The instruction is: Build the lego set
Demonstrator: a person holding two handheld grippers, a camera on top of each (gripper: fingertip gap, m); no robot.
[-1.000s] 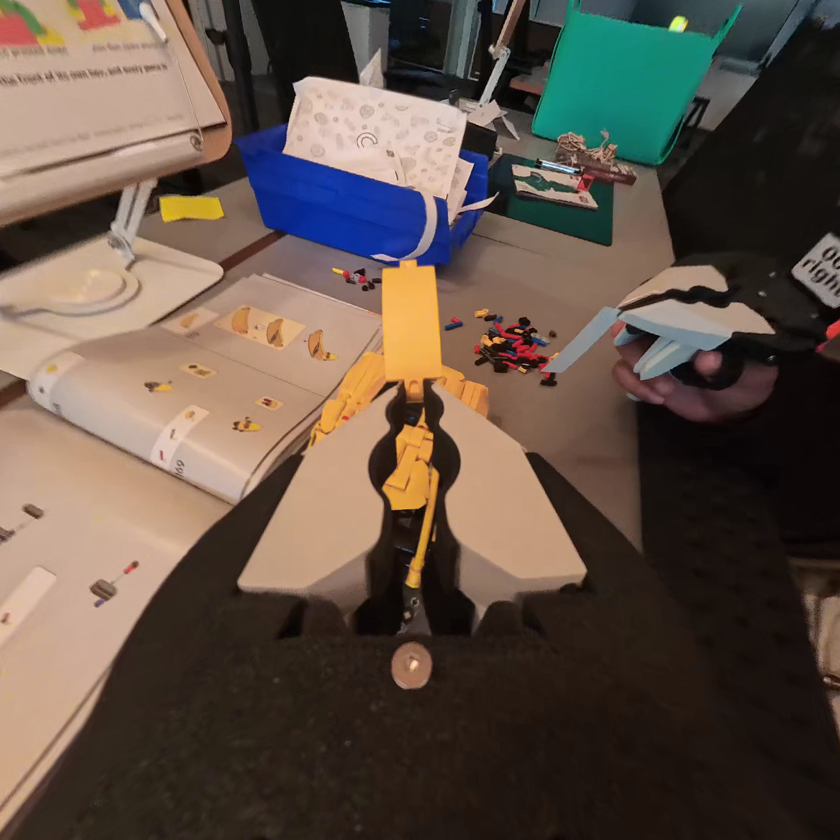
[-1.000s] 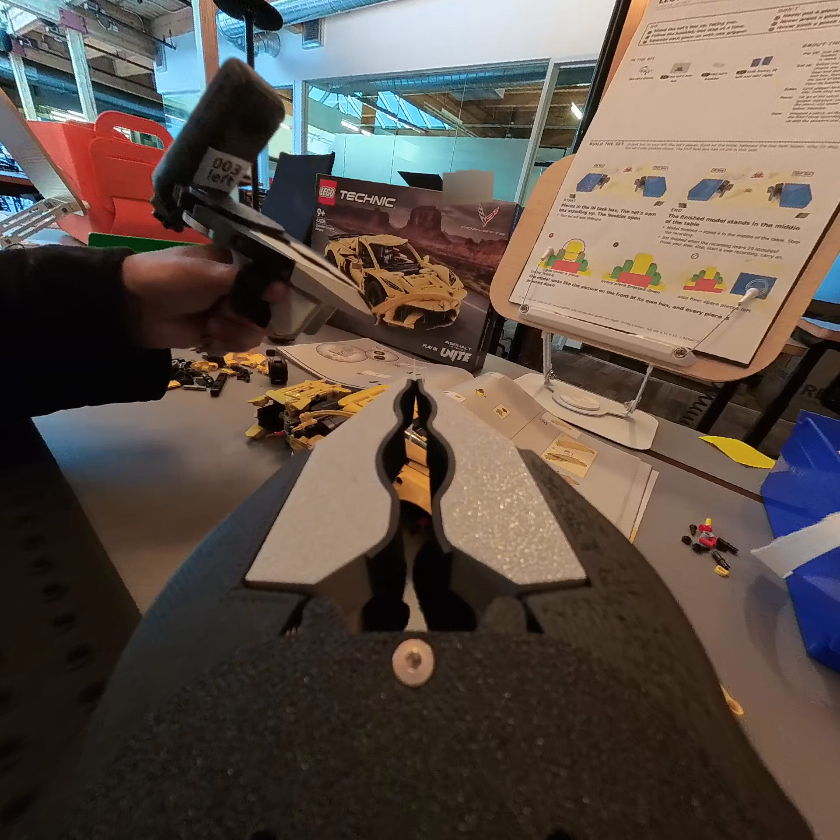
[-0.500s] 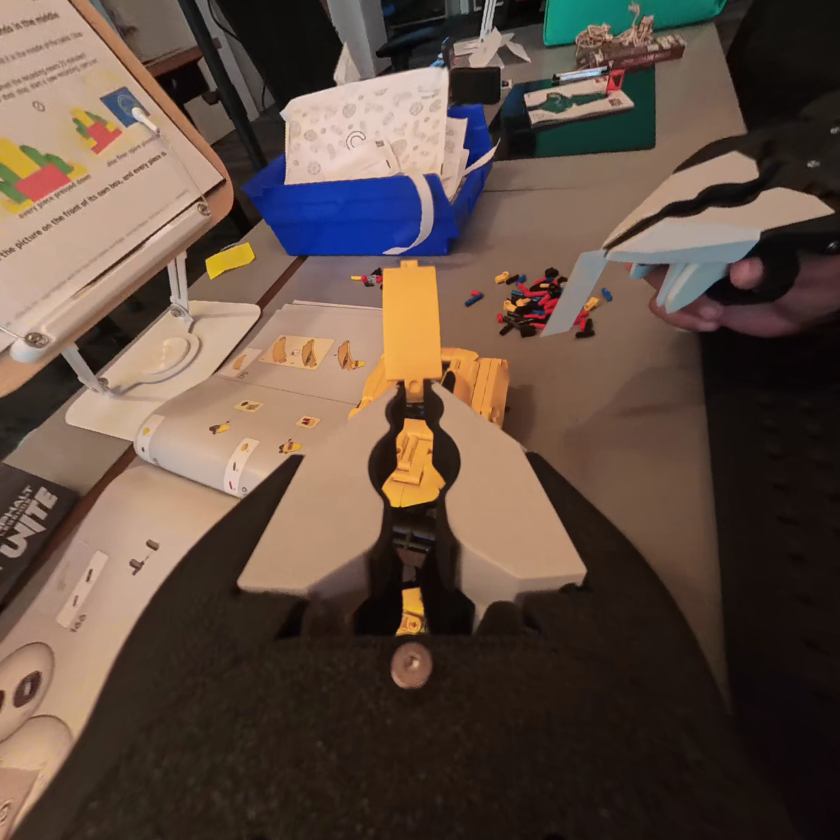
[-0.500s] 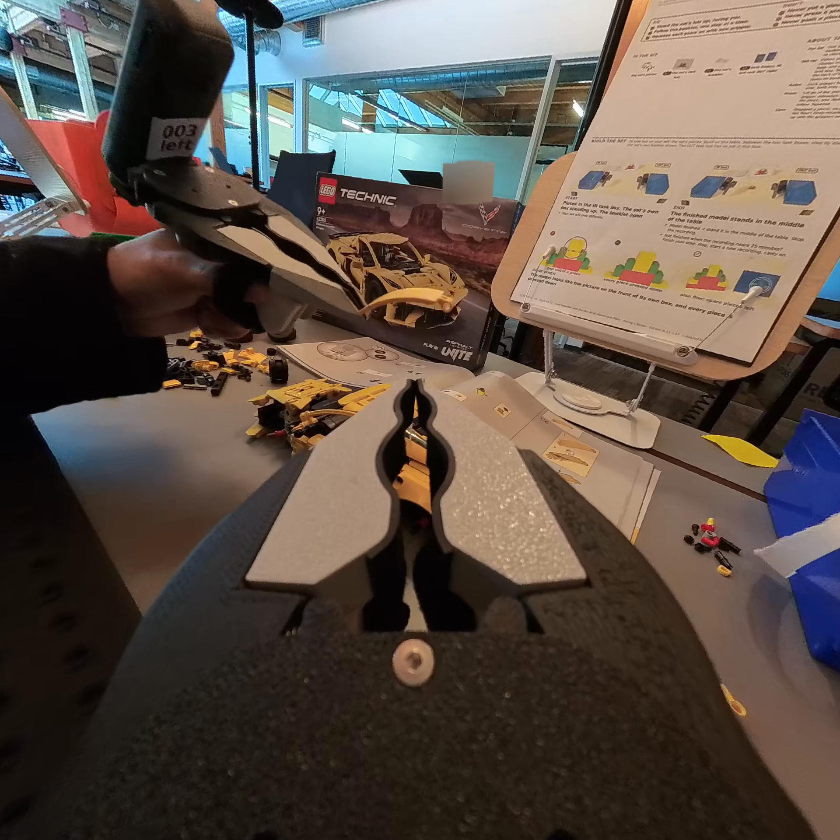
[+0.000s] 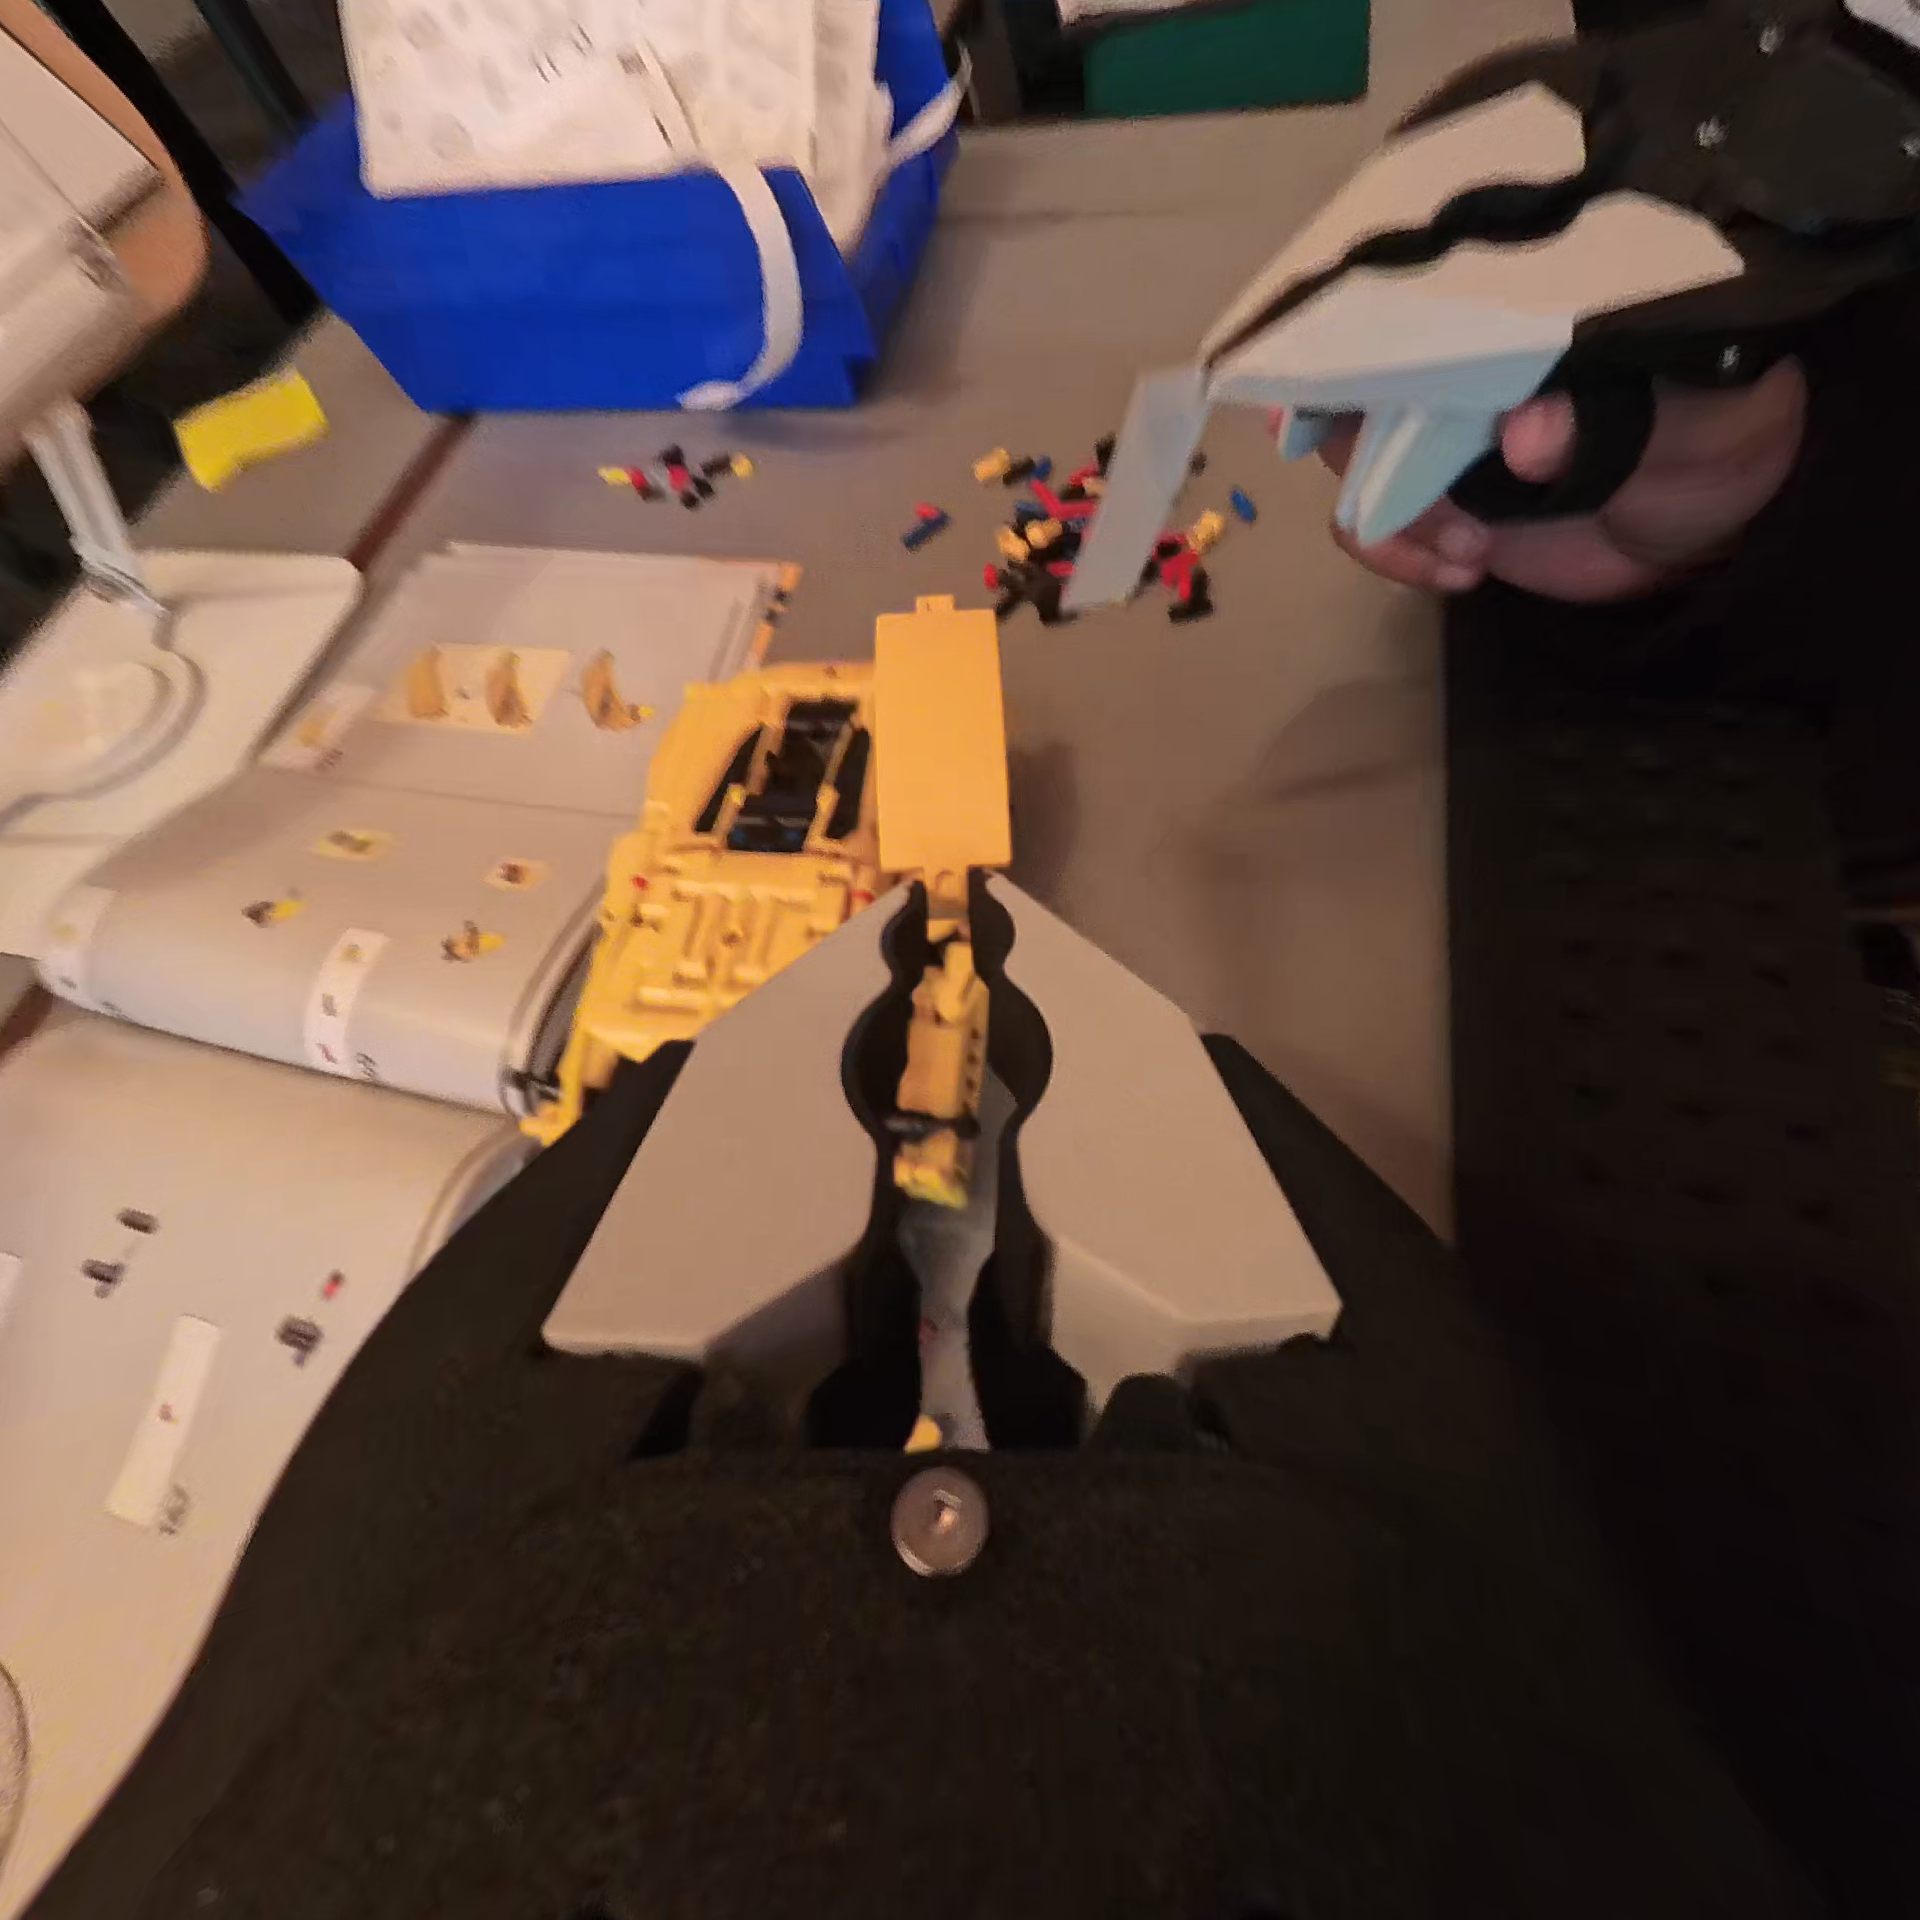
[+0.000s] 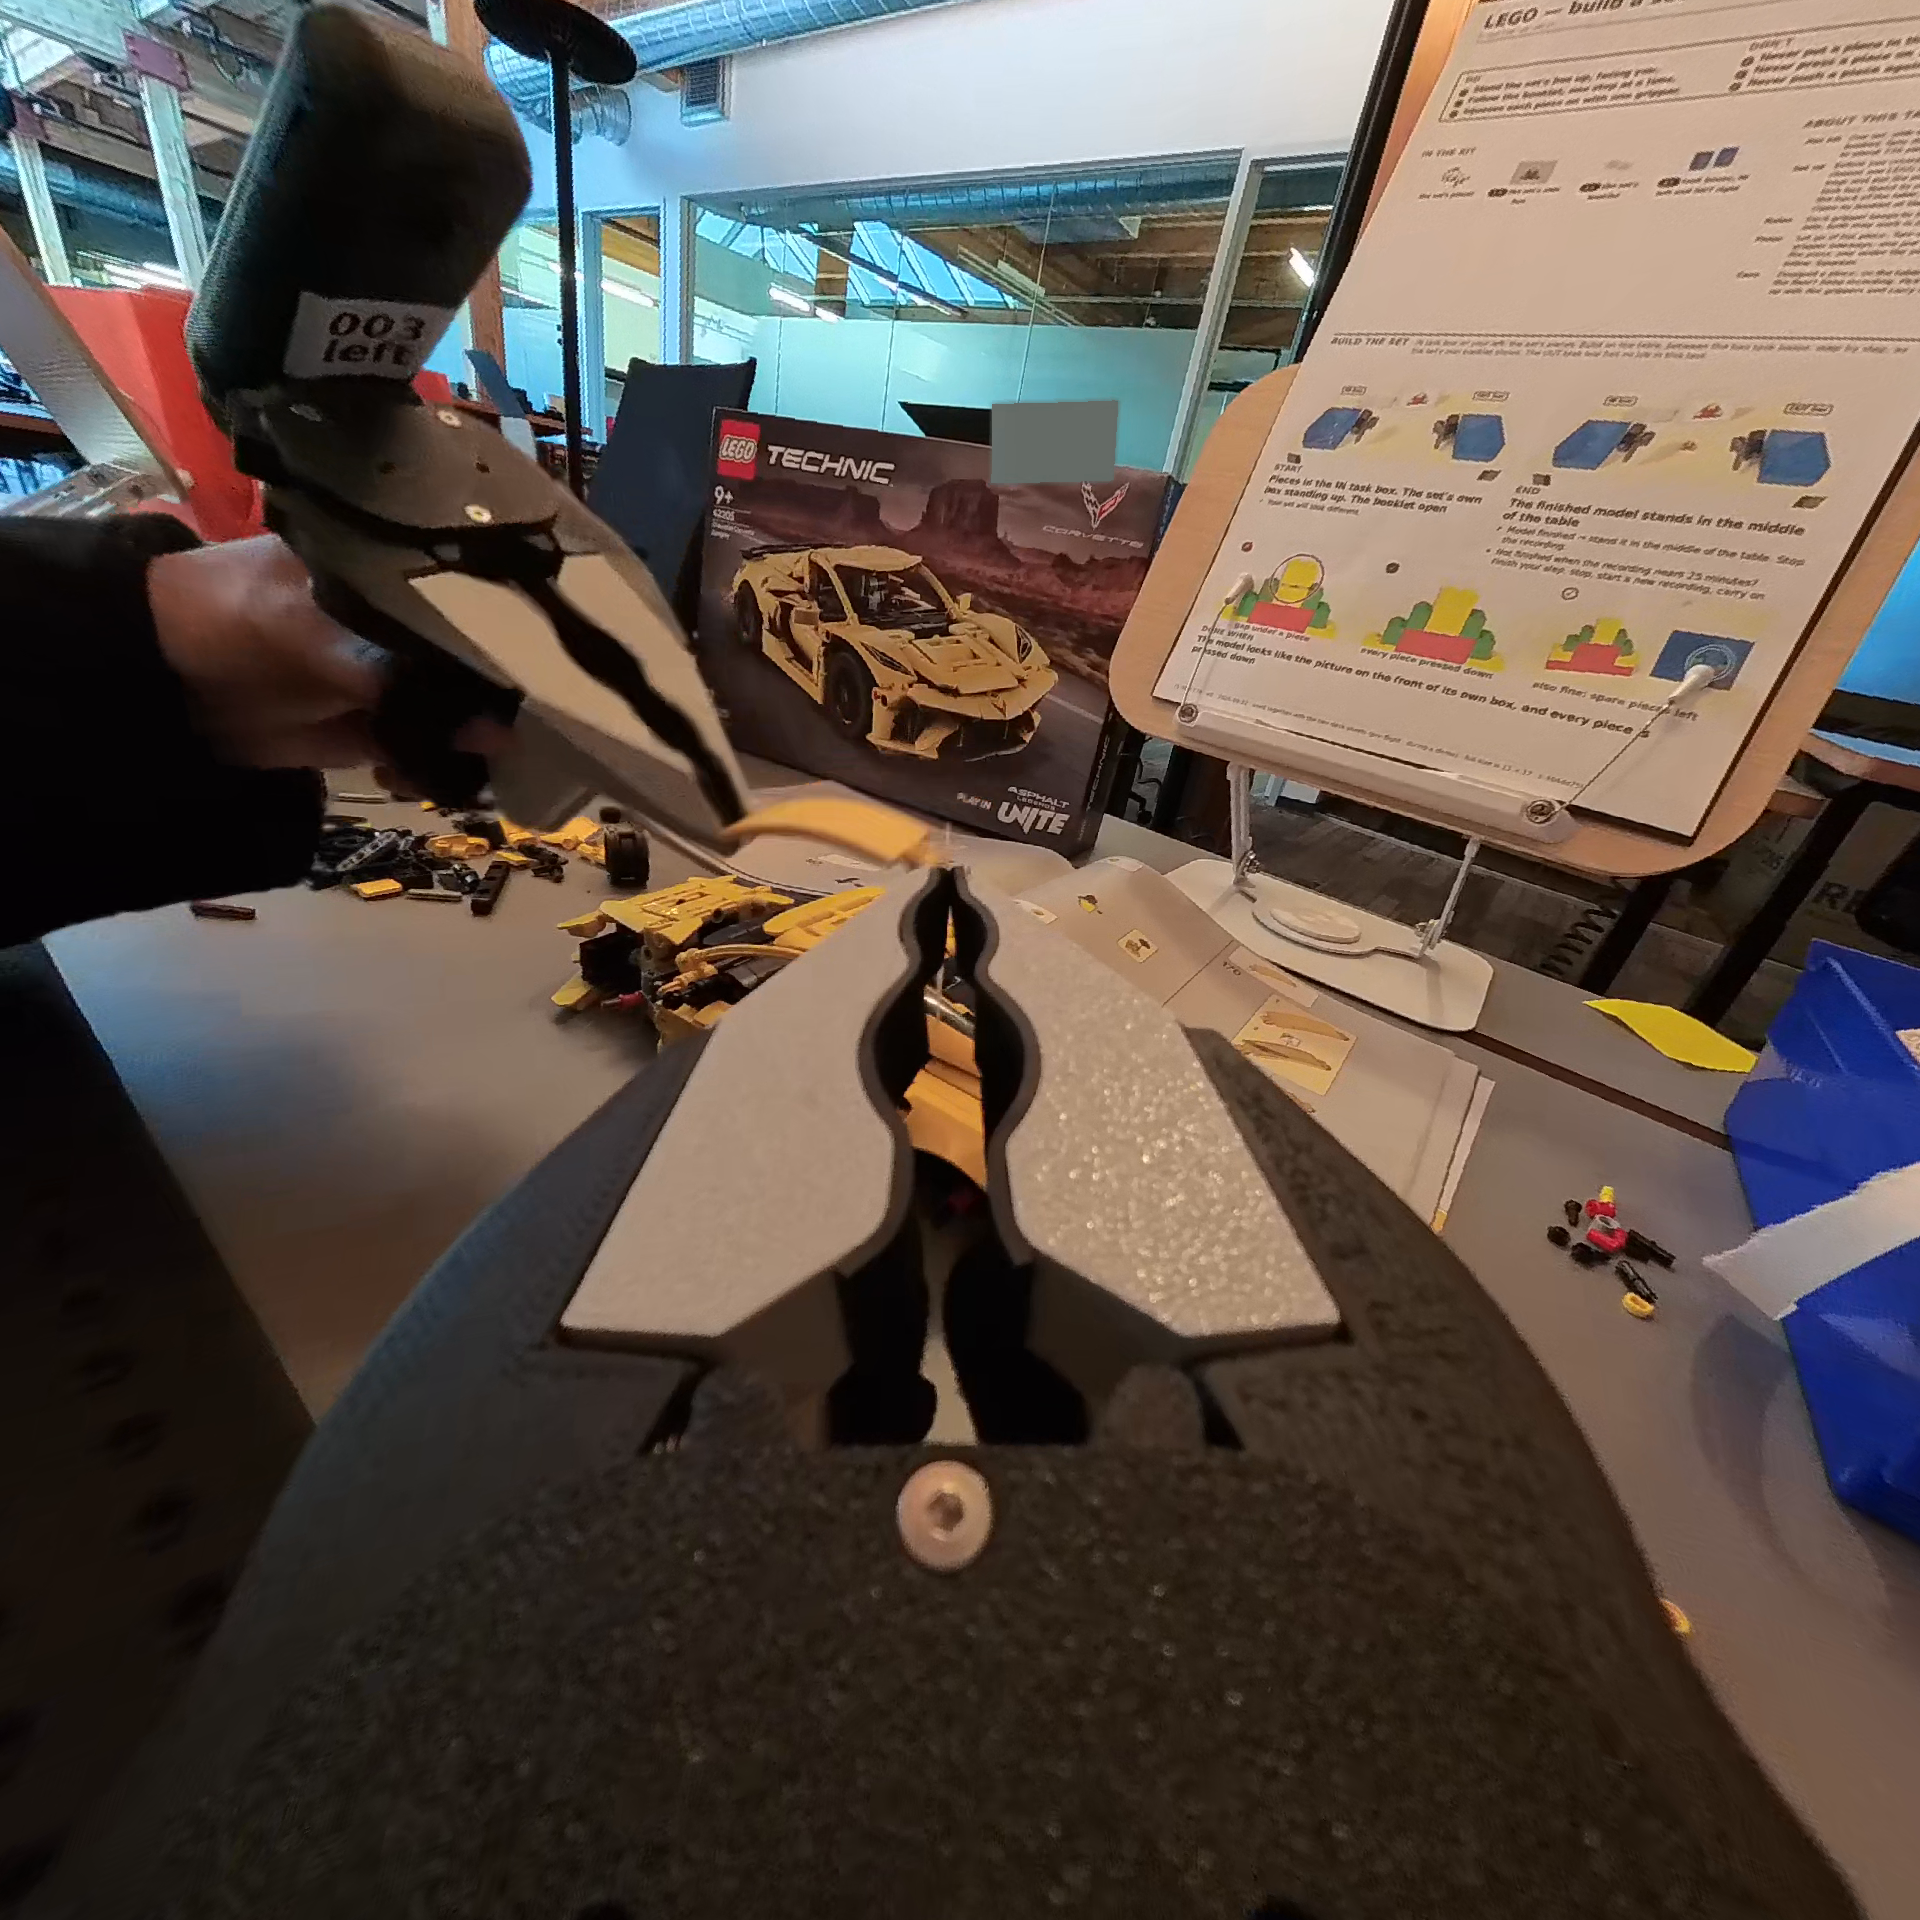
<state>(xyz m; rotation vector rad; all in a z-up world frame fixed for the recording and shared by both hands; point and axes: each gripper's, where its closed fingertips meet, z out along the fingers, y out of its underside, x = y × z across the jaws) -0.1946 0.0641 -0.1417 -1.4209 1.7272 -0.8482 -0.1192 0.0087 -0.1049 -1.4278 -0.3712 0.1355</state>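
My left gripper [image 5: 945, 899] is shut on a long flat yellow panel [image 5: 940, 748] and holds it just over the right side of the part-built yellow car model [image 5: 727, 914] on the grey table. In the right wrist view the left gripper [image 6: 727, 821] points down and right, and the panel [image 6: 831, 826] sticks out above the model [image 6: 707, 925]. My right gripper [image 6: 951, 883] is shut and empty, close in front of the model. It also shows in the left wrist view [image 5: 1132, 488], held above a pile of small pieces [image 5: 1091, 530].
An open instruction booklet [image 5: 343, 831] lies left of the model. The set's box [image 6: 914, 623] stands behind it, with a sheet on a stand [image 6: 1558, 416] to the right. A blue bin [image 5: 582, 270] sits at the back. Loose black and yellow parts [image 6: 447, 852] lie beside the model. About 11 cm separates my left fingertips from my right.
My left gripper has come down and forward with the yellow panel, from high above the table to just over the model. The right gripper has hardly moved.
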